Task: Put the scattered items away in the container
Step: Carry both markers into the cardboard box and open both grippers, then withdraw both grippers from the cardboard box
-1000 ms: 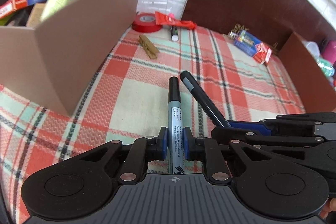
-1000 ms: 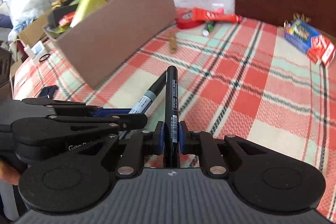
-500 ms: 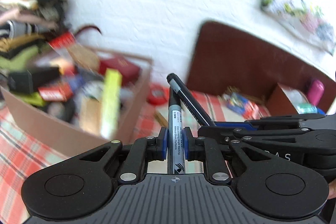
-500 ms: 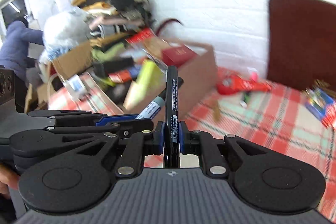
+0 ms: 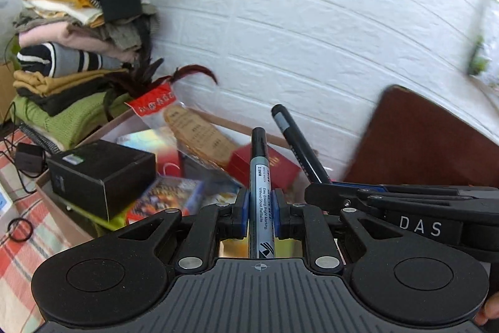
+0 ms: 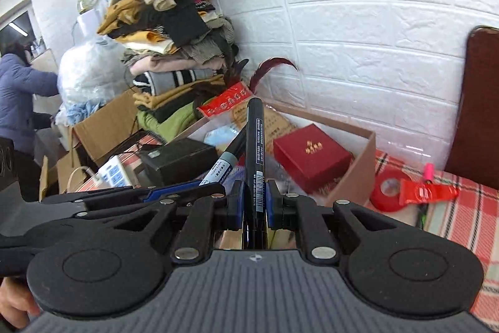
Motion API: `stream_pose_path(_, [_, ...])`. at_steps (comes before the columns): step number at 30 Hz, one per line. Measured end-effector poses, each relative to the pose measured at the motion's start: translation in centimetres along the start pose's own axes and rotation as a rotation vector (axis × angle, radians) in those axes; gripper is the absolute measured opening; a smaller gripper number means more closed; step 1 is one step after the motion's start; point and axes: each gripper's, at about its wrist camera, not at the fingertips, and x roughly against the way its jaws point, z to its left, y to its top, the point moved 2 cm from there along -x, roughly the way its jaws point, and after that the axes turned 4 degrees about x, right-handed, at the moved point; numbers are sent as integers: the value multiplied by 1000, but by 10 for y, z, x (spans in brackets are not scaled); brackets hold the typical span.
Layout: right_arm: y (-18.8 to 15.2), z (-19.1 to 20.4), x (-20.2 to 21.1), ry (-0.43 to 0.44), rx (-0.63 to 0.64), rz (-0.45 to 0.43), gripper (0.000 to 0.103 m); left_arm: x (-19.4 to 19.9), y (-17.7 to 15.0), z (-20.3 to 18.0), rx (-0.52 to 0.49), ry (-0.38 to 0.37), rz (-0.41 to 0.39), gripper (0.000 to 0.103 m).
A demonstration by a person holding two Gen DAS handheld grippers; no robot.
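My left gripper (image 5: pixel 261 209) is shut on a grey-barrelled marker (image 5: pixel 260 189) with a black cap, which points forward over the cardboard box (image 5: pixel 67 222). My right gripper (image 6: pixel 253 205) is shut on a black marker (image 6: pixel 255 145) and hovers beside the left one, above the same box (image 6: pixel 358 173). Each view shows the other gripper's marker: the black marker (image 5: pixel 297 145) to the right in the left wrist view, the grey marker (image 6: pixel 223 166) to the left in the right wrist view. The box holds a black box (image 5: pixel 99 173), a red gift box (image 6: pixel 312 156) and packets.
A red tape roll (image 6: pixel 388 189) with a red dispenser (image 6: pixel 427 192) lies on the plaid cloth right of the box. Folded clothes (image 6: pixel 168 52) are stacked against the white brick wall. A brown headboard (image 5: pixel 427 142) stands at right. A person in blue (image 6: pixel 18 89) is far left.
Both grippers rose off the plaid cloth with their markers and swung left, from beside the box to above its open top. Their grip on the markers is unchanged.
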Motion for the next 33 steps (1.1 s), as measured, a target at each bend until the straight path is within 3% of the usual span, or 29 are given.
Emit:
stream_pose_path(6, [12,-12,-38,-46,9,14,16,-39,18,19,14,7,18,12])
stream_pose_path(14, [8,-33,-72,-76,-8,49,16,-79,15,29,44,-9,63,13])
stream_pose_path(15, [8,-34,-74,-80,-6,50,17,-82,15,30,47,-13,67,32])
stream_pose_path(17, [8,-36,-76,-99,2,45,18,-86,13,31,42,0,65,46])
stream_pose_path(19, [8,-39,-73,-121,-1,26,20,-86,12,35,67,31,55,78])
stream_pose_path(20, [9,-43,-70,-126,-7,14,22,-84,12,39,89,29,46,82])
stream_pose_path(22, [9,-49,-59,-125,-19,-7,57,-80,12,44,124,18,31,89])
stream_pose_path(23, [9,-52,-54,-128,-25,-17,64,-76,12,42,127,3,29,89])
stream_pose_path(27, [6,-59,-32,-146,-28,-35,68,-60,13,37,141,-59,20,92])
stream_pose_path(33, [-9,-50,5,-159,68,-46,95,-35,15,30,161,-152,6,94])
